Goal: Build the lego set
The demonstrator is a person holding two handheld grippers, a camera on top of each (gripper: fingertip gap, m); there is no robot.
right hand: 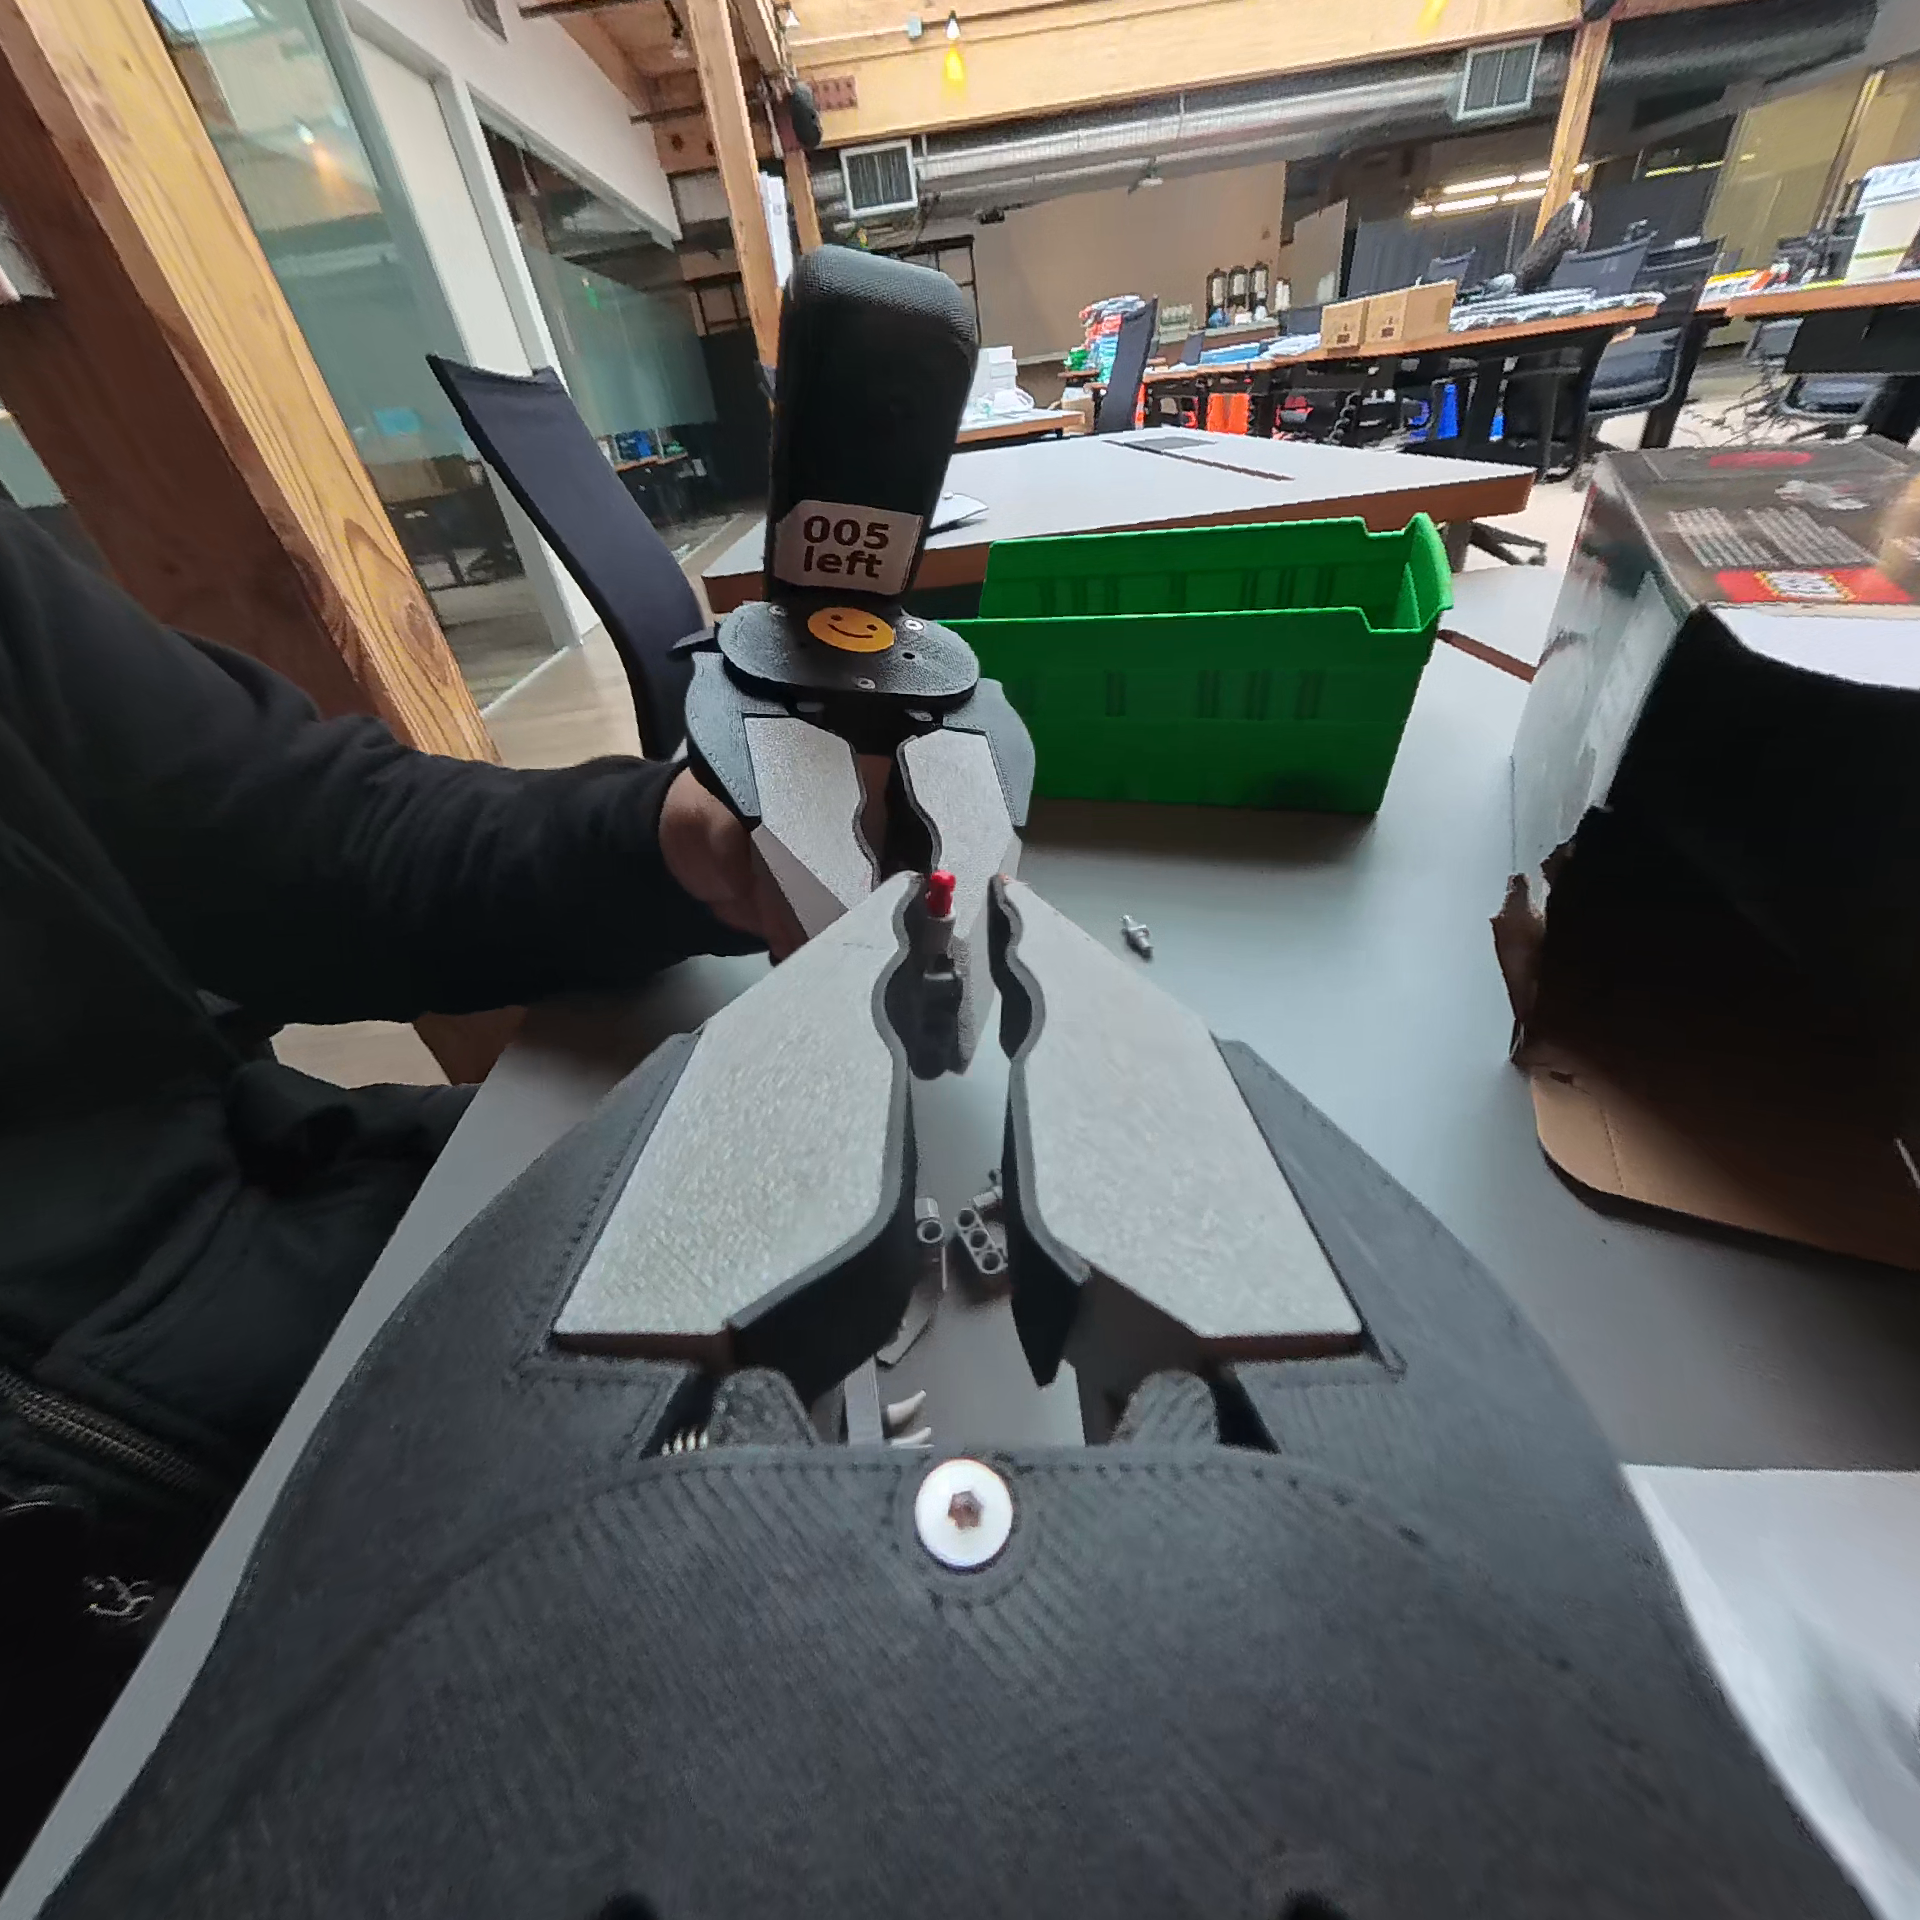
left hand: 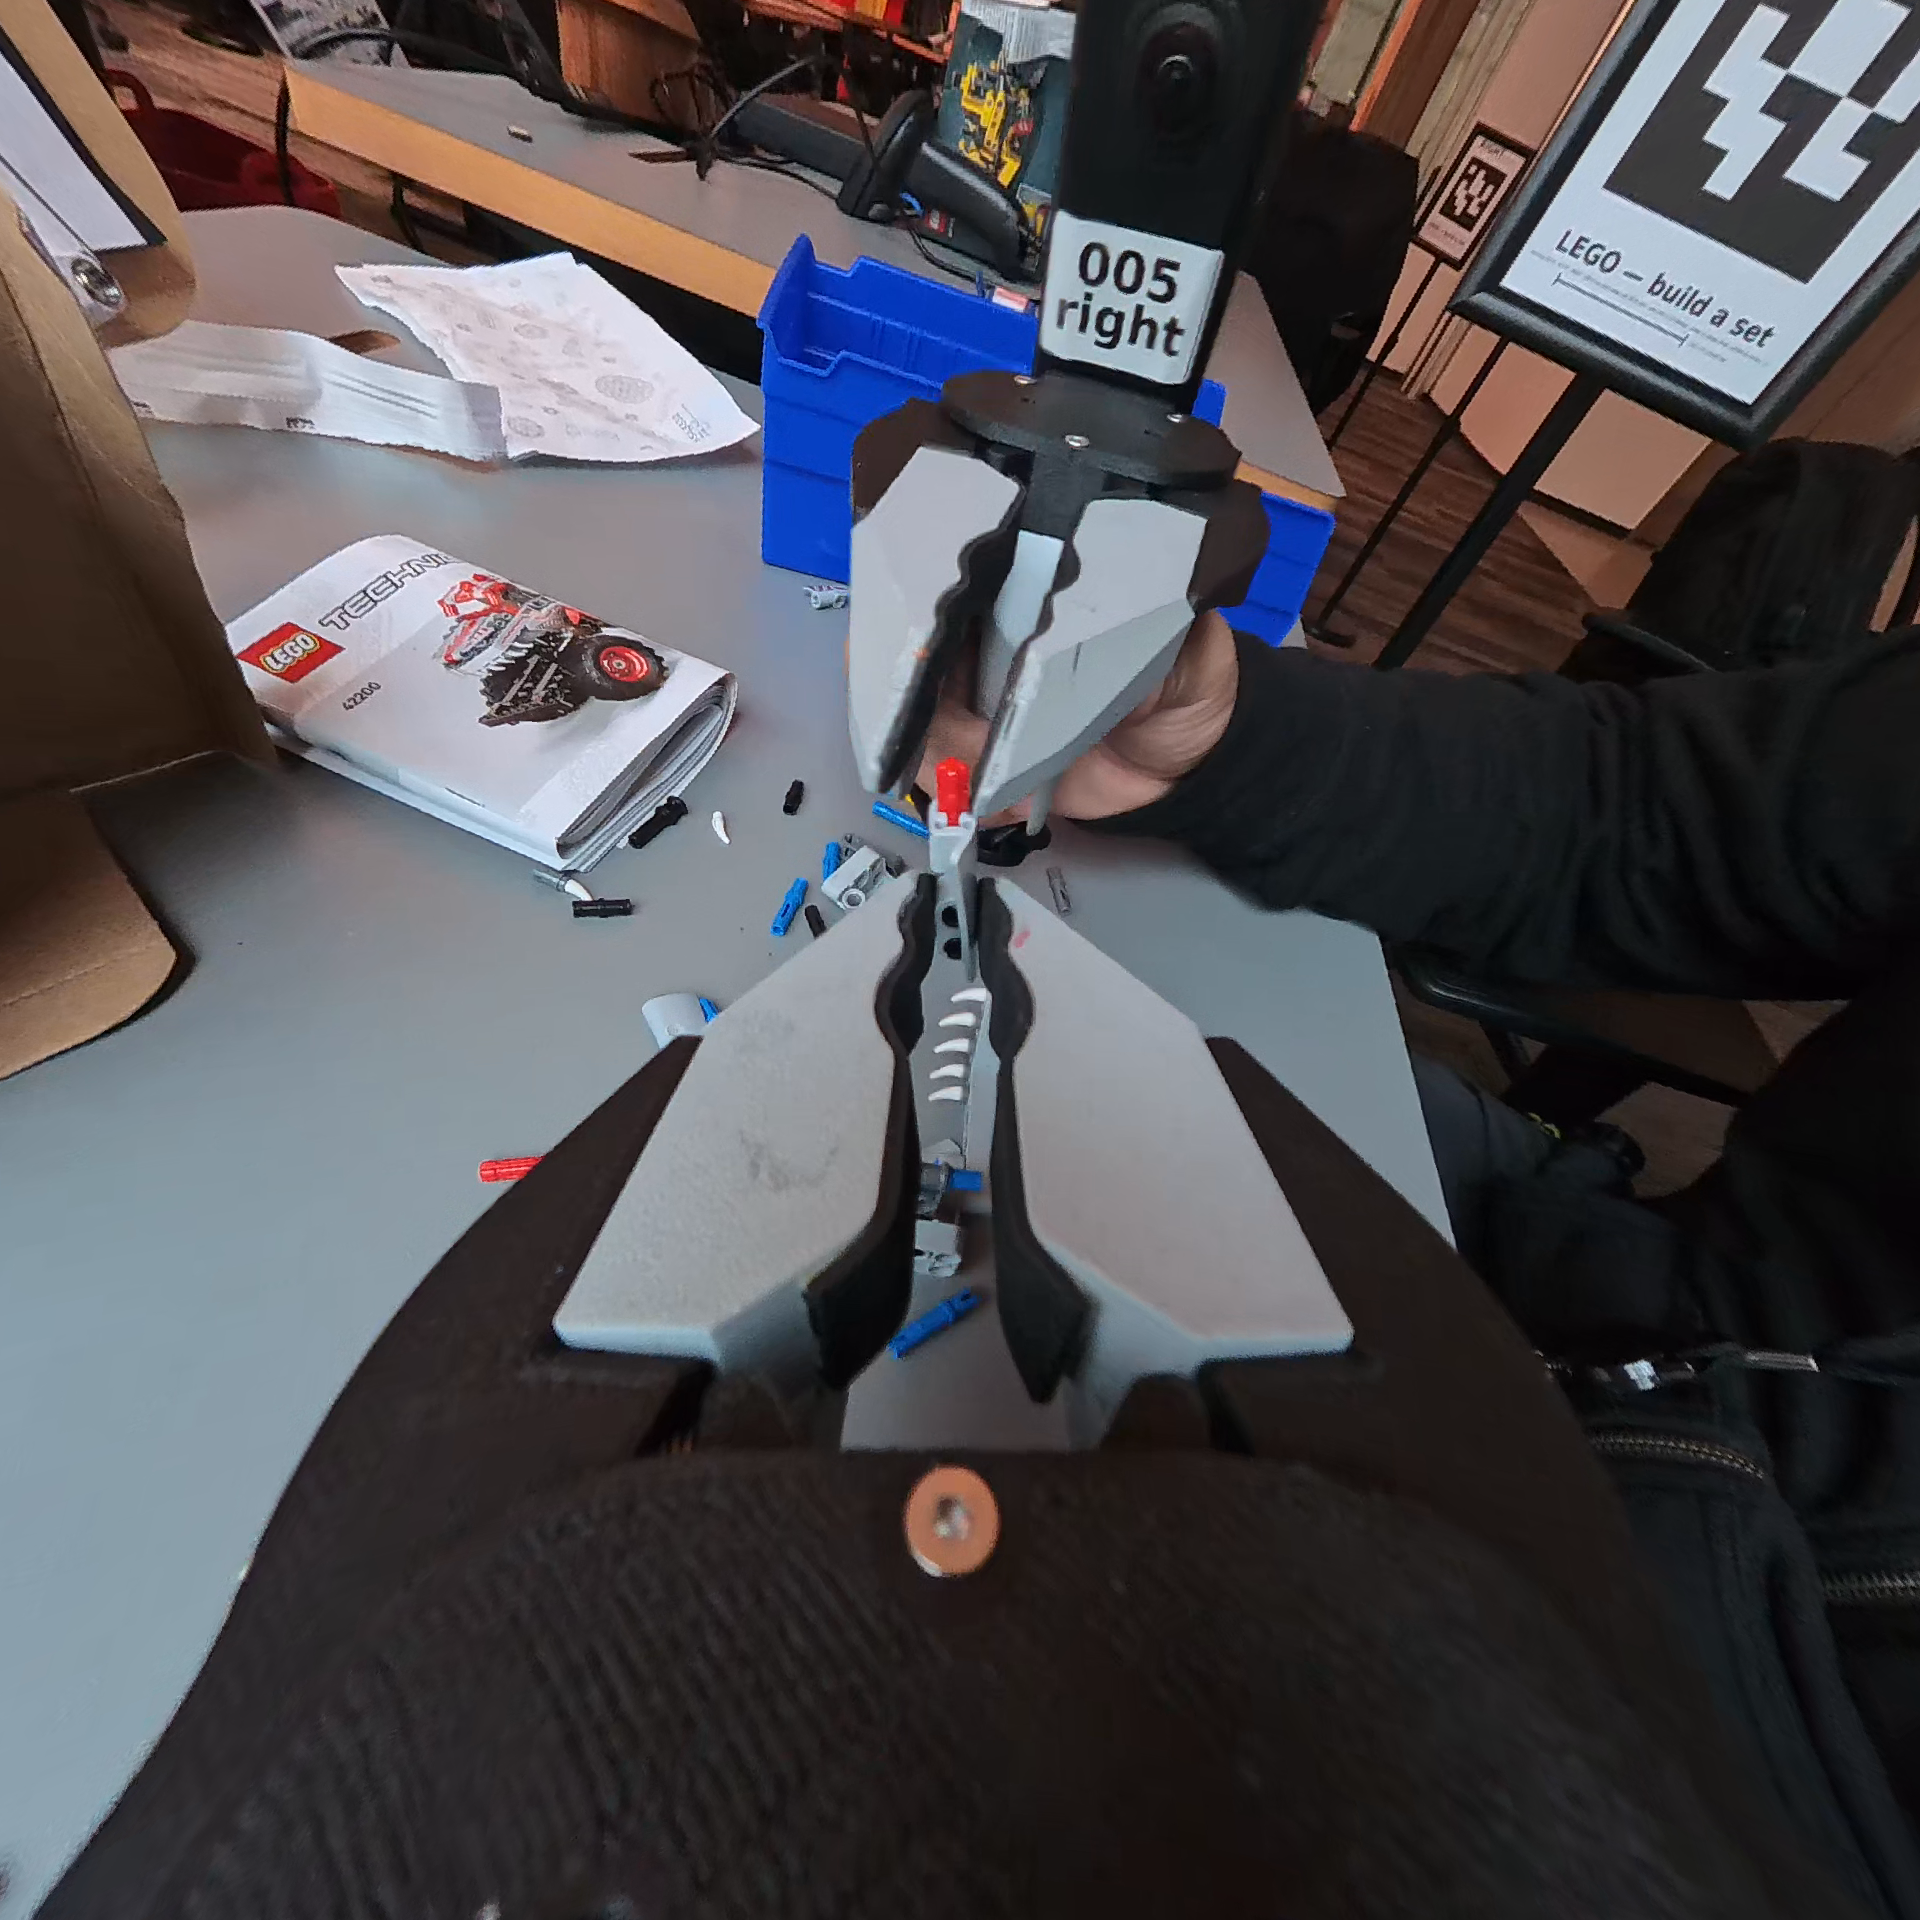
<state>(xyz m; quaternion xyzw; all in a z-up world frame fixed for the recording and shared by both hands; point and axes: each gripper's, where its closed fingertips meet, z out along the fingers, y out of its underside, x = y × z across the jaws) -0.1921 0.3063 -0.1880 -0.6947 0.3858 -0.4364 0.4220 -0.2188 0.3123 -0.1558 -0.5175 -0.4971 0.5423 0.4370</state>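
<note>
My left gripper [left hand: 953,899] is shut on a long grey Lego assembly [left hand: 951,1039] with a row of white teeth, held above the grey table [left hand: 312,1143]. A red pin [left hand: 951,784] sticks out of the assembly's far end. My right gripper [left hand: 940,790] faces it from the other side, its jaws slightly apart around the red pin. In the right wrist view the red pin [right hand: 940,891] and the assembly's dark end [right hand: 932,987] sit between my right gripper's [right hand: 948,894] fingertips, close to the left one. The left gripper [right hand: 902,904] shows behind.
Loose blue, black and grey pins [left hand: 821,883] lie under the grippers, a red pin [left hand: 509,1169] to the left. An instruction booklet [left hand: 488,686], paper sheets [left hand: 540,353], a blue bin [left hand: 883,353] and brown cardboard [left hand: 83,623] stand beyond. A green bin [right hand: 1205,686] and torn set box [right hand: 1714,779] also stand here. The grippers are tip to tip, or close to it.
</note>
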